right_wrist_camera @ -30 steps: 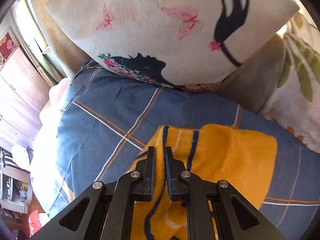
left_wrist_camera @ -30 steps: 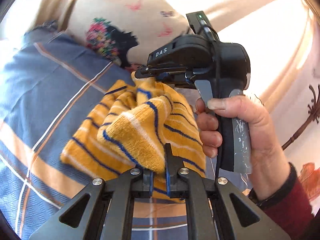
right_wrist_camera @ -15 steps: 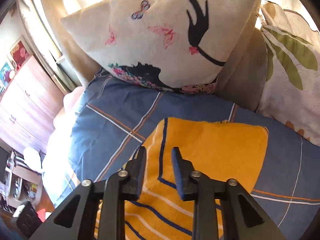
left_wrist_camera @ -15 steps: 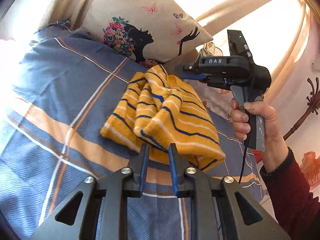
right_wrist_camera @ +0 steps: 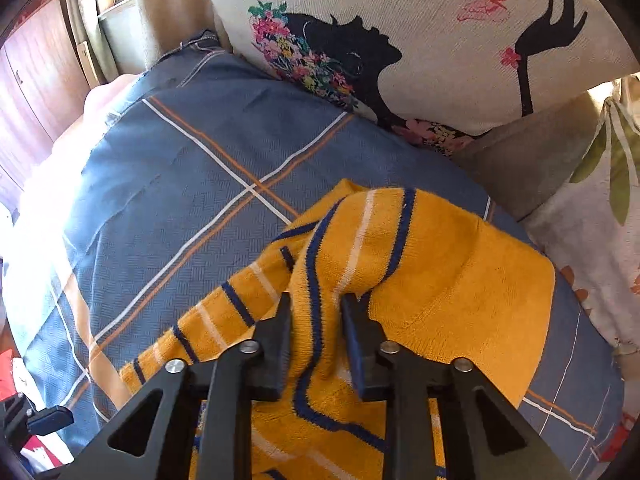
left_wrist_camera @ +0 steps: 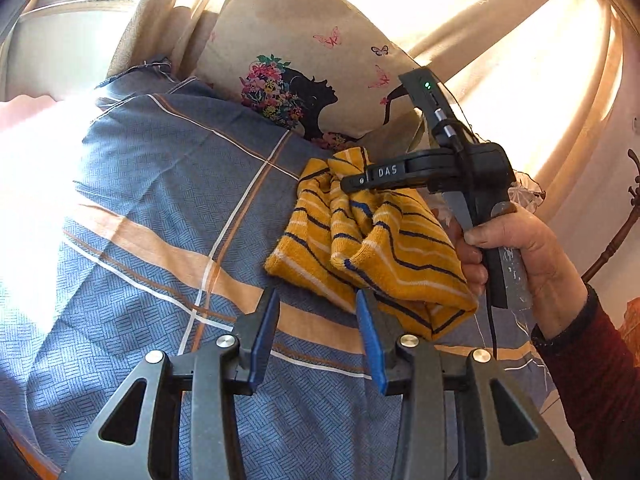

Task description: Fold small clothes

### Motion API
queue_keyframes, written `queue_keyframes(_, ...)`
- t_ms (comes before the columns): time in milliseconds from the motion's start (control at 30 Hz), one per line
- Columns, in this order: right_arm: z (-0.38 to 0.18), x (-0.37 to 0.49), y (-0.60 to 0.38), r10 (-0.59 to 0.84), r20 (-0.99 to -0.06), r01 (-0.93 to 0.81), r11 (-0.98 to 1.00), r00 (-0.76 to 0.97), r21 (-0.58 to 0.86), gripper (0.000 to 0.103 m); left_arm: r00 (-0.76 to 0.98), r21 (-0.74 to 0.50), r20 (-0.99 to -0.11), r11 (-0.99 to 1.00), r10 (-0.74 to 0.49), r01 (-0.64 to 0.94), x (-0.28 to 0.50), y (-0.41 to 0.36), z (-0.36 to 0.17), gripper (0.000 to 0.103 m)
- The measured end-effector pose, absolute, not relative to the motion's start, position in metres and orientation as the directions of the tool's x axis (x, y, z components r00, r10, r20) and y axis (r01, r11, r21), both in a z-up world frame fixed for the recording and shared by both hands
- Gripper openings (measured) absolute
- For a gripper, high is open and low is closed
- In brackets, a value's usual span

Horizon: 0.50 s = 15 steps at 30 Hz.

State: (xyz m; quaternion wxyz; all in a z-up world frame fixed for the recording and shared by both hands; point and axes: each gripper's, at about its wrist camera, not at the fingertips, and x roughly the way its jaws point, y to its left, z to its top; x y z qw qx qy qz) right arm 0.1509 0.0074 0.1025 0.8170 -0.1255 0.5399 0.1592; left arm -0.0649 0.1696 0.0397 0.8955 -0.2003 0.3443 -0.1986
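Left wrist view: left gripper (left_wrist_camera: 316, 312) jaws opening, empty, yellow striped garment (left_wrist_camera: 372, 240) just beyond on blue checked bedspread (left_wrist_camera: 160, 200), right; right wrist view: right gripper (right_wrist_camera: 316, 312) closing, clenched on garment fold, pillow (right_wrist_camera: 420, 32) far.

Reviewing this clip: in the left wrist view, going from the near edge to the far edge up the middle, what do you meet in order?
left gripper → blue plaid bedcover → yellow striped garment → right gripper, a fold of the garment between its closing jaws → butterfly cushion → sunlit curtain.
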Motion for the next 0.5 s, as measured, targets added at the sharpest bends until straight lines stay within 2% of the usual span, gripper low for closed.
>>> queue_keyframes(67, 0.115, 0.157, 0.003, 0.188, -0.907, -0.366, 0.93, 0.376, 0.041, 0.008, 0.683, -0.501, -0.536, 0.838, -0.497, 0.217, -0.063, 0.17, 0.04, 0.038)
queue_keyframes(200, 0.123, 0.185, 0.005, 0.292, -0.885, -0.315, 0.932, 0.363, 0.179, 0.007, 0.685, -0.506, -0.534, 0.837, -0.495, 0.21, -0.063, 0.172, 0.04, 0.038)
queue_keyframes(300, 0.108, 0.201, 0.012, 0.369, -0.868, -0.286, 0.916, 0.333, 0.28, 0.001, 0.685, -0.51, -0.534, 0.835, -0.495, 0.206, -0.062, 0.172, 0.043, 0.038)
queue_keyframes(400, 0.087, 0.206, 0.028, 0.439, -0.849, -0.278, 0.889, 0.295, 0.364, 0.001, 0.687, -0.51, -0.533, 0.835, -0.494, 0.206, -0.061, 0.174, 0.049, 0.038)
queue_keyframes(467, 0.081, 0.202, 0.033, 0.457, -0.845, -0.297, 0.877, 0.277, 0.377, 0.002, 0.693, -0.507, -0.522, 0.835, -0.496, 0.216, -0.061, 0.175, 0.055, 0.042)
queue_keyframes(500, 0.085, 0.199, 0.028, 0.482, -0.827, -0.304, 0.865, 0.29, 0.398, 0.002, 0.698, -0.502, -0.517, 0.836, -0.495, 0.221, -0.061, 0.175, 0.059, 0.048)
